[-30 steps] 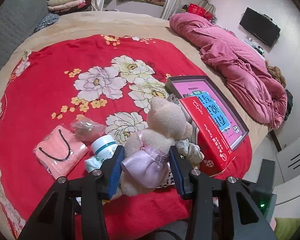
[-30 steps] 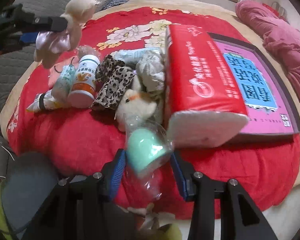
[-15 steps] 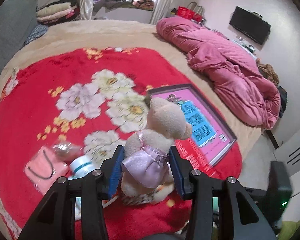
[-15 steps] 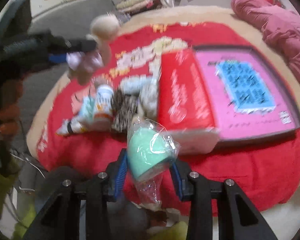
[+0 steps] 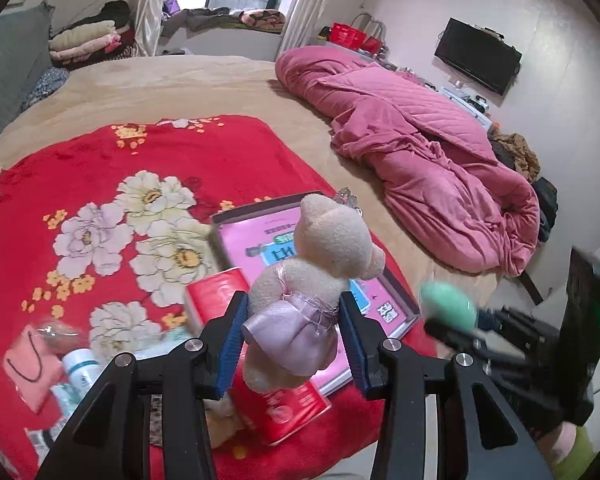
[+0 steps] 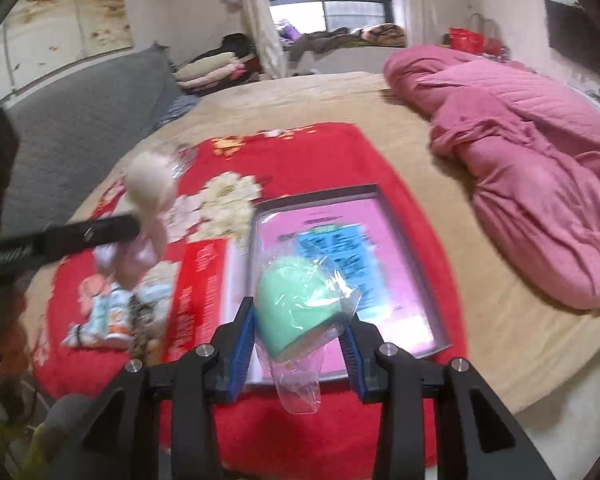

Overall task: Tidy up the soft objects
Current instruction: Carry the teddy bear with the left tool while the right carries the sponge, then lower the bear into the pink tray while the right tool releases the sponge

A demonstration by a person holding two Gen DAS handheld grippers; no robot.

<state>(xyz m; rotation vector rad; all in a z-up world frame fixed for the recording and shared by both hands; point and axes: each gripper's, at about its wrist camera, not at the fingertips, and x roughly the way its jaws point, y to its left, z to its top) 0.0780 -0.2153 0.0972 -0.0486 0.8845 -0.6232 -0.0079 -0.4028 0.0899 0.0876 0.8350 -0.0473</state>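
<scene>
The bed, under a tan cover, takes up most of both views, with a rumpled pink quilt piled along its far side. Nearer lies a red flowered blanket, and on it a shallow grey tray with a pink printed sheet inside. A red tissue pack sits against the tray's left edge, and beyond it a small heap of bottles and packets, blurred in the right wrist view.

The left gripper is clamped on a cream teddy bear in a lilac dress, pinching it at the skirt and holding it in the air above the tissue pack and the tray's near corner. The right gripper grips a mint-green soft thing in a clear plastic bag, held above the tray's near end; the loose bag end hangs below the pads.

The main risk, as I judge it, is with the bagged item: the pads bear on slick film, so it could slide out before it is over the tray. The bear is held only by its thin skirt and stuffing, so a quick swing could let it tip out forward. Both grippers hang close together over the same tray corner, so they may knock each other, or the tissue pack, when lowering.
</scene>
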